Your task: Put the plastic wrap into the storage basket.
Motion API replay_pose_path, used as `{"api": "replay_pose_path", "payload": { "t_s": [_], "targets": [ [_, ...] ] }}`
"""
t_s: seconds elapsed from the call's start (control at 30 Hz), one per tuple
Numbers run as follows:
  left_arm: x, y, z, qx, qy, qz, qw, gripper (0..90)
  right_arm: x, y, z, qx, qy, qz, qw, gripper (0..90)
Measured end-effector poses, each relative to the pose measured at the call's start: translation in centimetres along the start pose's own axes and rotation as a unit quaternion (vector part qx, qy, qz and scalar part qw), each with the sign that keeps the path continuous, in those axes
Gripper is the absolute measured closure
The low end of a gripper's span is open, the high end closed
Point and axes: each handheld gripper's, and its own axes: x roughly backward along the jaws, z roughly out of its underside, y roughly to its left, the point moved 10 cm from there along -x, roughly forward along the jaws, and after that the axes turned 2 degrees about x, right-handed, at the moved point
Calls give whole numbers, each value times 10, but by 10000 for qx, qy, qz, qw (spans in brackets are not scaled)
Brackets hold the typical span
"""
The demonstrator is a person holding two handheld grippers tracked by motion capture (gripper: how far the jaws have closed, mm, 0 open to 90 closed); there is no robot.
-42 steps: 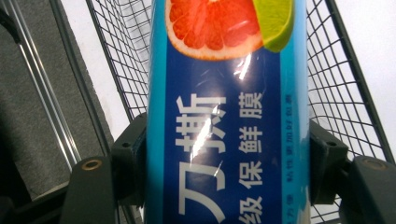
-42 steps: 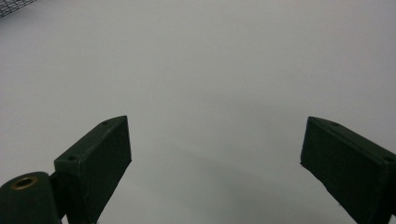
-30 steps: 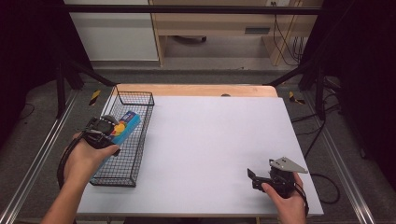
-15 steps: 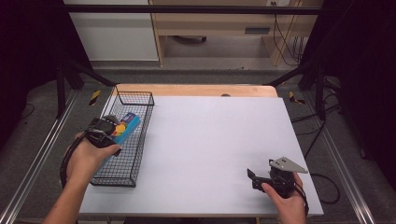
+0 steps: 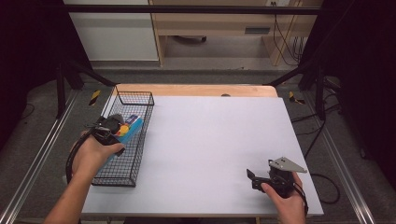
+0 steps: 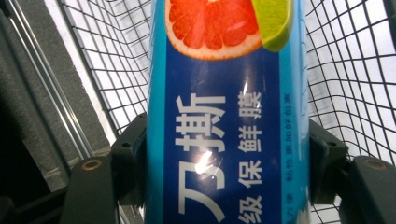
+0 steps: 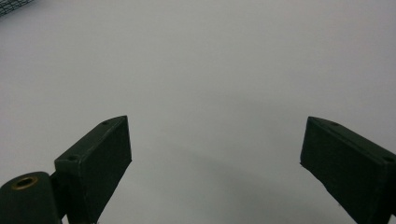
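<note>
Where the left gripper (image 6: 226, 177) clamps it, the blue box (image 6: 226, 116) is pressed on both long sides by the black jaws and sits over the black wire basket (image 5: 140, 100) at the table's left edge. Its label bears a halved grapefruit and a lime wedge above large white Chinese characters — 保鲜膜 can be read, along with 撕; a finer line of print beside them is too small to make out. In the high view the left gripper (image 5: 108, 132) and the box (image 5: 133, 125) lie within the basket's long mesh walls, the person's left hand (image 5: 93, 156) wrapped around the tool. The right gripper (image 5: 254, 179) rests near the table's front right corner, held by the right hand (image 5: 285, 198); its jaws stand wide apart with nothing between them, as the right gripper view (image 7: 215, 163) shows — bare surface beneath. The table (image 5: 215, 140) is pale grey-white with a wooden strip along its far edge; beyond it lie grey floor, a wooden cabinet (image 5: 210, 28), cables and dark curtains.
</note>
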Motion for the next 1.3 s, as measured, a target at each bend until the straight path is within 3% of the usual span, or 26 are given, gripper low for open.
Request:
{"api": "replay_pose_path", "payload": {
  "t_s": [0.07,0.6,1.3],
  "targets": [
    [-4,-1,-1,-31,129,-9,9999,319,0,0,0,6,1,-2,10000,89],
    [-19,-6,2,-19,431,63,9991,319,0,1,-1,20,1,-19,10000,89],
    [-23,-7,3,-48,553,2,9985,316,0,2,-1,42,-3,-30,10000,89]
  ]
}}
